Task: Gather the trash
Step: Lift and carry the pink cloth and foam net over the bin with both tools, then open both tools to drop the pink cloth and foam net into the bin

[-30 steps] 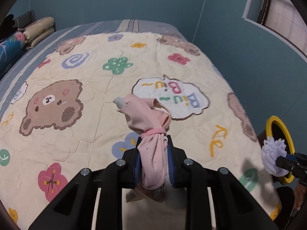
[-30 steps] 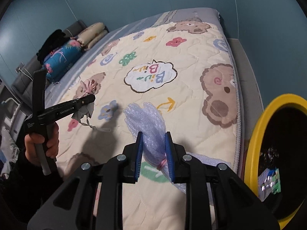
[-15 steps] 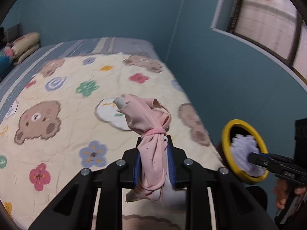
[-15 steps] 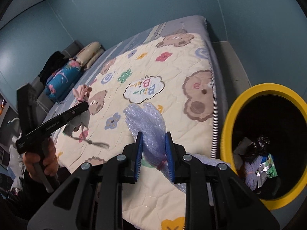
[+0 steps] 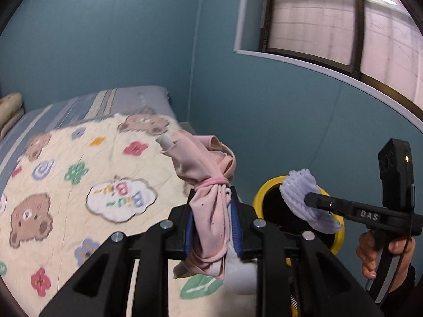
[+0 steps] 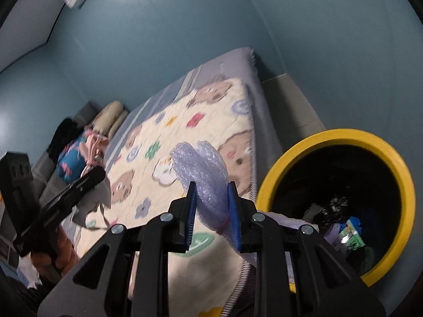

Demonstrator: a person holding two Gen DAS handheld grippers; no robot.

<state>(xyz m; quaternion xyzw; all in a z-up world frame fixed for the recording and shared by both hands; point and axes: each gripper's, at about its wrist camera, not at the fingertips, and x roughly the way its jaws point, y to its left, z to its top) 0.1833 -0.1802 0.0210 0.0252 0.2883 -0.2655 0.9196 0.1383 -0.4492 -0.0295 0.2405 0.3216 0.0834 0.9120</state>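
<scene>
Pink cloth bundle (image 5: pixel 208 198), tied at its waist with a pink band, is clamped between the blue pads of the left gripper (image 5: pixel 211 227); its long axis runs up and away from the tongs, the knotted top leaning slightly left, a loose tail hanging below the pads. Purple foam wrap (image 6: pixel 208 185) is pinched between the pads of the right gripper (image 6: pixel 212 216), long axis also pointing forward and up, its free end splaying into two lobes and a flap trailing right over the gripper body. The left view shows the foam wrap (image 5: pixel 304 200) held over the mouth of the yellow-rimmed bin (image 5: pixel 264 190), to the right of the bundle. Bin (image 6: pixel 394 158) in the right view sits at right on the floor just beside the bed edge; only this view shows its contents: dark bag, green carton, other scraps. Bed quilt (image 6: pixel 185 137) with bears and flowers fills the left and middle. The left view alone shows the window (image 5: pixel 330 15) at upper right; the right view alone shows the pillows (image 6: pixel 111 116) at the far left and the left gripper (image 6: pixel 87 182) from the side with the cloth (image 6: pixel 92 145).
</scene>
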